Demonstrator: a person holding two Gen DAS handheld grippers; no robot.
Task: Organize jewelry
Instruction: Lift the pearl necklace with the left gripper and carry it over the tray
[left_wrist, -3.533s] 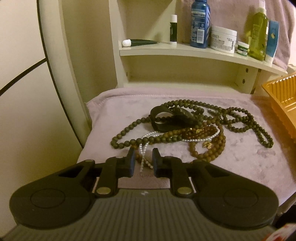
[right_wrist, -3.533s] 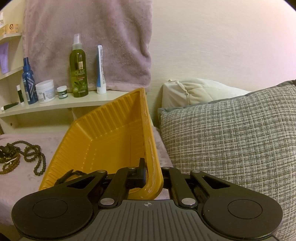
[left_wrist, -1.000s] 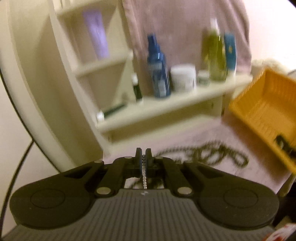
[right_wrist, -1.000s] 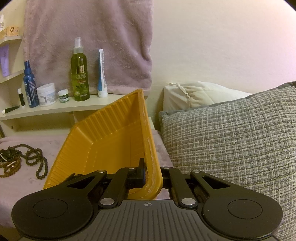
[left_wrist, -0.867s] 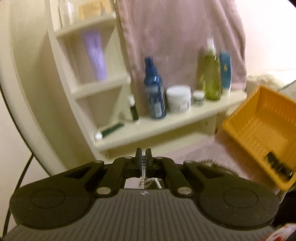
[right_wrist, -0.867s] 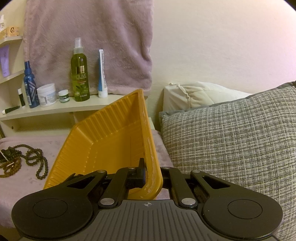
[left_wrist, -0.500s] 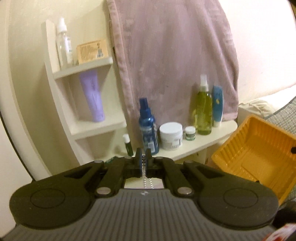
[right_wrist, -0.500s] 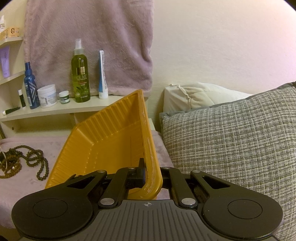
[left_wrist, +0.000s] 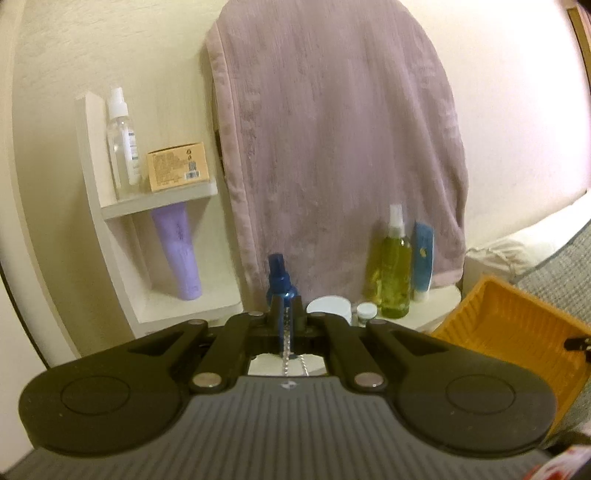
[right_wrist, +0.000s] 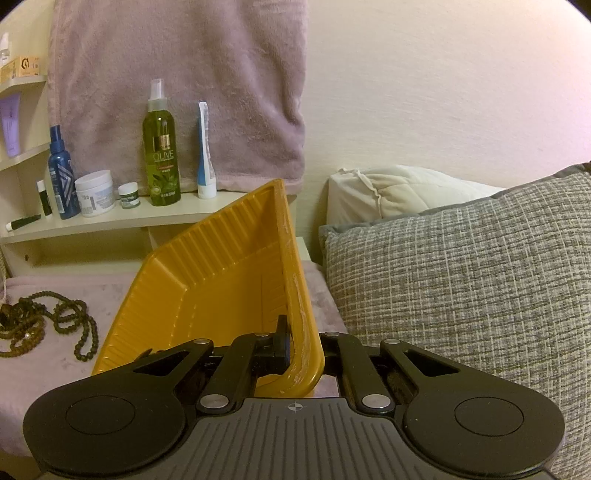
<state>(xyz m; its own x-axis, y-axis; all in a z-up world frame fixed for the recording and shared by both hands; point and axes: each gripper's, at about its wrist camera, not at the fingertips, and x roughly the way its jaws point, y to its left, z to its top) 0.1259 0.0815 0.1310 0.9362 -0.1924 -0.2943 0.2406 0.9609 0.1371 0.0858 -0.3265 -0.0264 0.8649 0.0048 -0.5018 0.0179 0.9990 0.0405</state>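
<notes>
Carrying a fine pearl strand (left_wrist: 285, 345) clenched in the left tool (left_wrist: 287, 314), raised level with the shelf bottles; strand trailing below the jaws, lower end hidden. Advised: lift clear, swing right over the orange tray (left_wrist: 517, 332), lower before letting go. To the right, tray rim grasped firmly by the right tool (right_wrist: 295, 345), tray (right_wrist: 221, 280) tilted steeply on edge. Dark bead necklaces (right_wrist: 55, 321) lying tangled on the pink blanket (right_wrist: 55, 369), left of the tray. Obstructions: blue spray bottle (left_wrist: 280, 280), white jar (left_wrist: 328, 306), olive bottle (left_wrist: 395, 273) near the path; grey pillow (right_wrist: 461, 288) crowding the tray's right side.
</notes>
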